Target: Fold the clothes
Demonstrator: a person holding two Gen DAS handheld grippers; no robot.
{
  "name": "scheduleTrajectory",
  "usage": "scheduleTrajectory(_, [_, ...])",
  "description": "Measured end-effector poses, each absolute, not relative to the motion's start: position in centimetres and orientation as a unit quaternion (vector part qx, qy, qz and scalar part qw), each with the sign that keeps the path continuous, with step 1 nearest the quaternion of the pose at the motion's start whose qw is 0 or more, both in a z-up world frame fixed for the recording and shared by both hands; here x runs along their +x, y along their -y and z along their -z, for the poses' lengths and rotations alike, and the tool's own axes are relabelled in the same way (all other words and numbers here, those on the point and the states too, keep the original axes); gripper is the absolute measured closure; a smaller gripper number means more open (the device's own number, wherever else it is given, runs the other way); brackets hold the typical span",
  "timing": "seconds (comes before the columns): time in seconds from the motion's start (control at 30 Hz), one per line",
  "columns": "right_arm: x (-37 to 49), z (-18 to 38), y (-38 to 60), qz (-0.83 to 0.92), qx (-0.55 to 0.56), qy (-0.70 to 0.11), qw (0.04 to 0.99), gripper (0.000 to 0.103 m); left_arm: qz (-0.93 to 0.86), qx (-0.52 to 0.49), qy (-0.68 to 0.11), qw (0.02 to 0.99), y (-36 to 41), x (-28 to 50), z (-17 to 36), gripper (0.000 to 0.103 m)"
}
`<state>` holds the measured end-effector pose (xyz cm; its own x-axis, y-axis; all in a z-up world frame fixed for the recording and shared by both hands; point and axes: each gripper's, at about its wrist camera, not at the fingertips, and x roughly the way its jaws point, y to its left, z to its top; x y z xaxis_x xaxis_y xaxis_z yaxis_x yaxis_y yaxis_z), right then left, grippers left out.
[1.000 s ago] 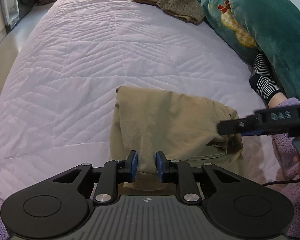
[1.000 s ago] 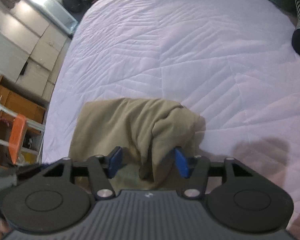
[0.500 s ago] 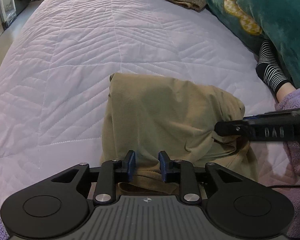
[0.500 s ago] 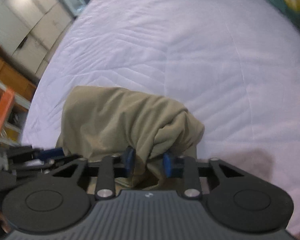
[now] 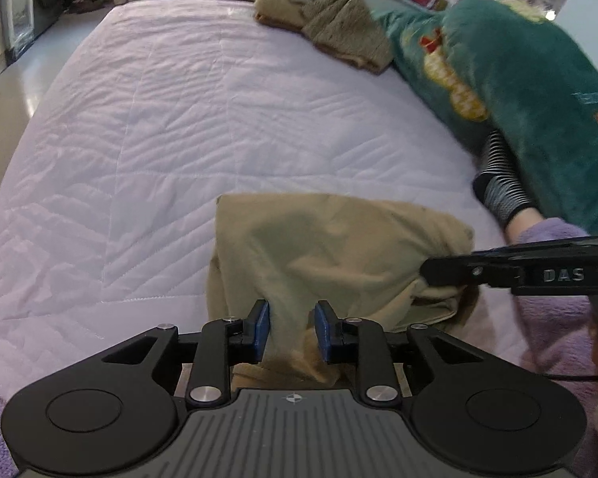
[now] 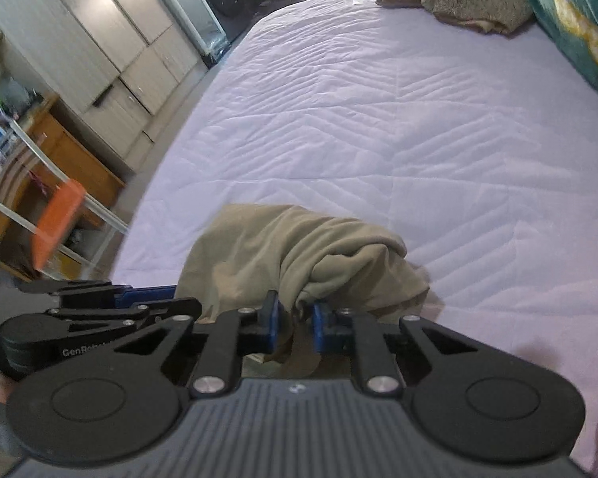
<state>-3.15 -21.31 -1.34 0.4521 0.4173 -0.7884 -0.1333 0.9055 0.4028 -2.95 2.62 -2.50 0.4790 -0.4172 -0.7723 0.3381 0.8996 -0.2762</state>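
Note:
A khaki garment (image 5: 331, 247) lies bunched on the near part of the lilac quilted bed (image 5: 171, 119). My left gripper (image 5: 291, 328) is shut on the garment's near edge, with cloth pinched between its blue pads. In the left wrist view my right gripper (image 5: 438, 273) comes in from the right and holds the garment's right corner. In the right wrist view the garment (image 6: 279, 251) humps up in a fold, and my right gripper (image 6: 296, 322) is shut on a hanging wad of it. My left gripper (image 6: 139, 298) shows at the garment's left side there.
A pile of brown clothes (image 5: 339, 28) sits at the bed's far end. A teal blanket (image 5: 518, 79) and a person's striped-socked foot (image 5: 498, 187) lie along the right side. Cabinets (image 6: 111, 40), a wooden desk (image 6: 59, 167) and an orange object (image 6: 59, 219) stand left of the bed.
My right gripper has closed from wide open onto the garment's fold. Both grippers have tilted up, and the cloth has bunched a little between them.

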Motion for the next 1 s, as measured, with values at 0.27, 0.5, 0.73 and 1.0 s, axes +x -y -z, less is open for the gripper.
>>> scheduleTrajectory(0.27, [-4.3, 4.6, 21.3, -0.147, 0.114, -0.562, 0.806, 0.086, 0.175, 0.006, -0.511, 0.842, -3.7, -3.5, 5.8, 0.076])
scheduleTrajectory(0.5, [-4.1, 3.3, 20.9, -0.141, 0.069, -0.556, 0.817, 0.070, 0.187, -0.002, -0.433, 0.882, -2.9, -3.1, 1.1, 0.075])
scheduleTrajectory(0.73, [-2.3, -1.3, 19.4, -0.145, 0.078, -0.433, 0.886, 0.047, 0.205, 0.014, -0.427, 0.881, 1.1, -0.9, 1.6, 0.074])
scheduleTrajectory(1.0, [-3.2, 7.9, 17.9, -0.141, 0.033, -0.557, 0.818, 0.052, 0.191, 0.018, -0.522, 0.831, -1.0, -0.7, 9.7, 0.075])
